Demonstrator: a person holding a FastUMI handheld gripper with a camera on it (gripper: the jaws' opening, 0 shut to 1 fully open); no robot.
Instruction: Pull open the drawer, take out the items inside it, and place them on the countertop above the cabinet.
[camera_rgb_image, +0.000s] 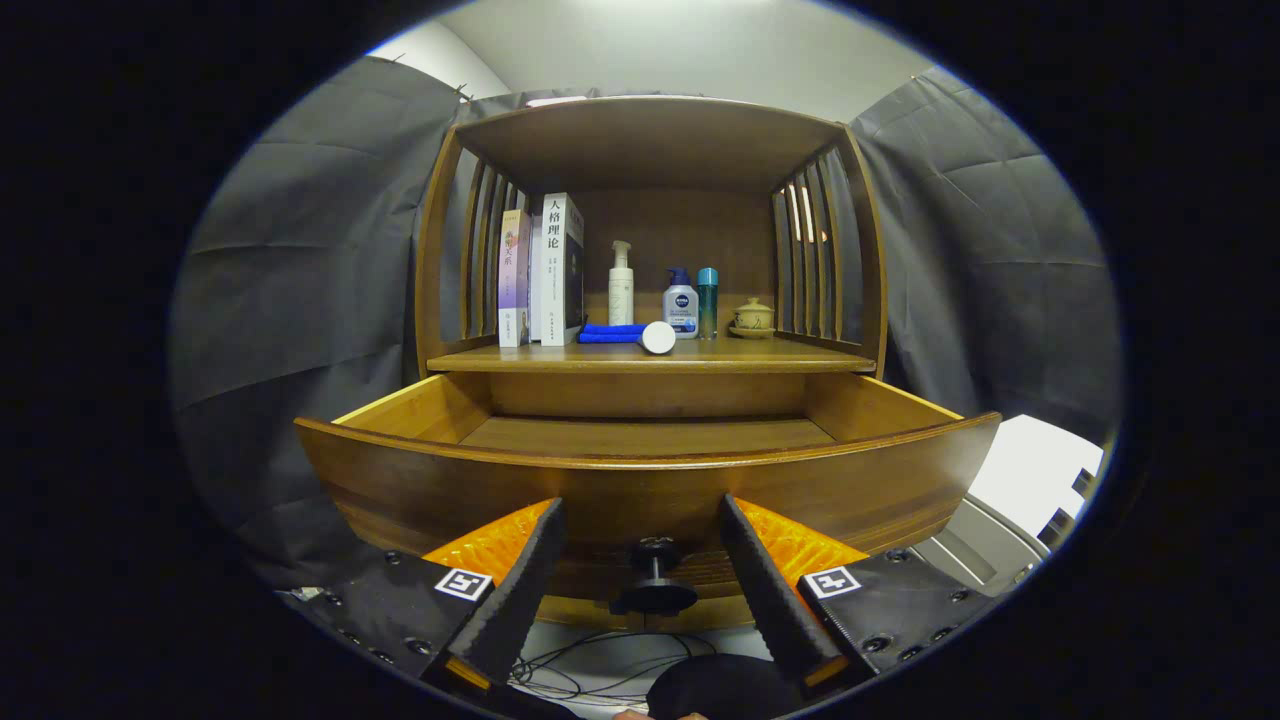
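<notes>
The gripper (648, 575) has its two ribbed, wedge-shaped fingers spread wide, holding nothing. Between them, touching neither finger, stands the small dark round knob (654, 580) on the front of the drawer; it has a flat disc head on a short stem. Below the fingers lie thin dark cables (590, 670) on a pale floor.

Just ahead of the fingers is the pulled-out drawer of glossy brown wood (640, 480), its curved front panel showing smooth grain. Its inner floor, as far as it shows over the front panel, is bare lighter wood; the part nearest the front is hidden.

Beyond the drawer is the flat wooden countertop of the cabinet (780, 355), roofed by a top board and fenced on both sides by vertical wooden slats (815, 260). On it, from one side to the other: three upright paperback books (540, 270) against the slats, a folded blue cloth (612, 333) lying flat, a white cylindrical tube (657, 337) on its side just beside the cloth with its round end facing the gripper, a tall white pump bottle (621, 285), a squat pale bottle with a blue pump cap (681, 305), a slim teal cylindrical bottle (707, 300), and a small yellowish lidded ceramic cup on a saucer (753, 317).

Creased dark cloth (300, 280) hangs behind and beside the cabinet.
</notes>
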